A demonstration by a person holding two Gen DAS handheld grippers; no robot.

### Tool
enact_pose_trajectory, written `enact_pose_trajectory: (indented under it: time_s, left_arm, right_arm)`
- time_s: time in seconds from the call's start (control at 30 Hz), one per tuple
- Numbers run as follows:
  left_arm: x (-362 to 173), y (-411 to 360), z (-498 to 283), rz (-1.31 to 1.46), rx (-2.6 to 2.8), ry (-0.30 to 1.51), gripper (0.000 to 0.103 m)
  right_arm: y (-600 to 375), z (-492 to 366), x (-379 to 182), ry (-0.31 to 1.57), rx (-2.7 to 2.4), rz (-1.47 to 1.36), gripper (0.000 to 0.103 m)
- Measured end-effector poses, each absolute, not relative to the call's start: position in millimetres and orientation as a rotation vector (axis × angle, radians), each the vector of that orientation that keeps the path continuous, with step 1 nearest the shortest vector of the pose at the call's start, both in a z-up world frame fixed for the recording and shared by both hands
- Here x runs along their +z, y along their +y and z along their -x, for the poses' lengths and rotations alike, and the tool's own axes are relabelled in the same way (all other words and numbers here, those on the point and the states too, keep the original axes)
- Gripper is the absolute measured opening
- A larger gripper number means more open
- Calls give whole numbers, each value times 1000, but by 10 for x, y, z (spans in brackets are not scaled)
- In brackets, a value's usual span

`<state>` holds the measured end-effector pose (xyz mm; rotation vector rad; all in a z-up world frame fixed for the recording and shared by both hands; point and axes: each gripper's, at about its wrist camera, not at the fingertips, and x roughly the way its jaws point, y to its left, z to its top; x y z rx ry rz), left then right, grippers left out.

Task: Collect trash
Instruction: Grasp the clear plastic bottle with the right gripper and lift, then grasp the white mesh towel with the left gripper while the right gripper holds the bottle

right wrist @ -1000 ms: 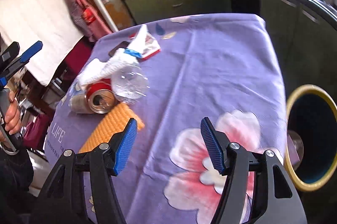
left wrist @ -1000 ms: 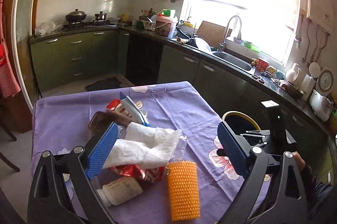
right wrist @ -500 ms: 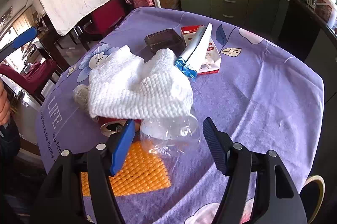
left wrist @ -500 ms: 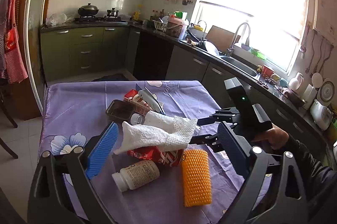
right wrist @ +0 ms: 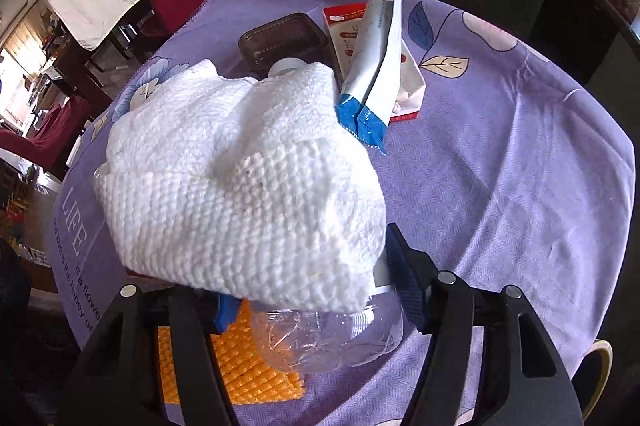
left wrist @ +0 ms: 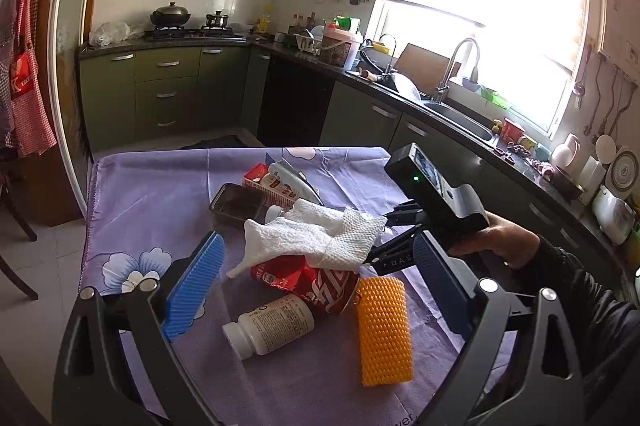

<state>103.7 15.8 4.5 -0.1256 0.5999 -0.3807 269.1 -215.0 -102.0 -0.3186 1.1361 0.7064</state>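
Observation:
A heap of trash lies on the purple floral tablecloth (left wrist: 160,194): a white paper towel (left wrist: 320,238) draped over a clear plastic bottle (right wrist: 332,338), a crushed red can (left wrist: 316,284), a white pill bottle (left wrist: 270,324), an orange ribbed sponge (left wrist: 384,330), a red-white carton (left wrist: 270,184), a blue-white wrapper (right wrist: 376,66) and a dark tray (left wrist: 236,204). My left gripper (left wrist: 316,290) is open, hovering above the can and pill bottle. My right gripper (right wrist: 312,286) is open, its fingers on either side of the clear bottle, under the towel's edge. It also shows in the left wrist view (left wrist: 384,258).
A yellow-rimmed bin (right wrist: 600,366) stands beside the table at the right gripper's lower right. Green kitchen cabinets (left wrist: 168,94), a counter with a sink (left wrist: 460,122) and a stove lie beyond the table. Chairs (right wrist: 48,130) stand on the far side.
My right gripper has swung from the bin side toward the heap and closed in around the clear bottle. My left gripper has pulled back and risen slightly.

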Motion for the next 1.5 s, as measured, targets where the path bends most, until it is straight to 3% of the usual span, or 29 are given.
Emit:
enact_pose_trajectory:
  time_s: [0.47, 0.73, 0.9, 1.07, 1.5]
  left_arm:
    - [55, 77, -1003, 114, -413, 590, 91]
    - [77, 44, -961, 108, -424, 582, 91]
    - [80, 15, -934, 106, -436, 578, 91]
    - [87, 3, -904, 97, -443, 575, 91]
    - [-93, -422, -967, -28, -549, 602, 91]
  right_arm:
    - [-2699, -2296, -627, 1143, 597, 274, 60]
    - [-2967, -2026, -448, 1257, 695, 55, 60]
    - [-3283, -2137, -221, 1204, 623, -155, 60]
    - [-3136, -2097, -548, 1379, 661, -80, 59]
    - [-3119, -2055, -301, 1280, 630, -75, 59]
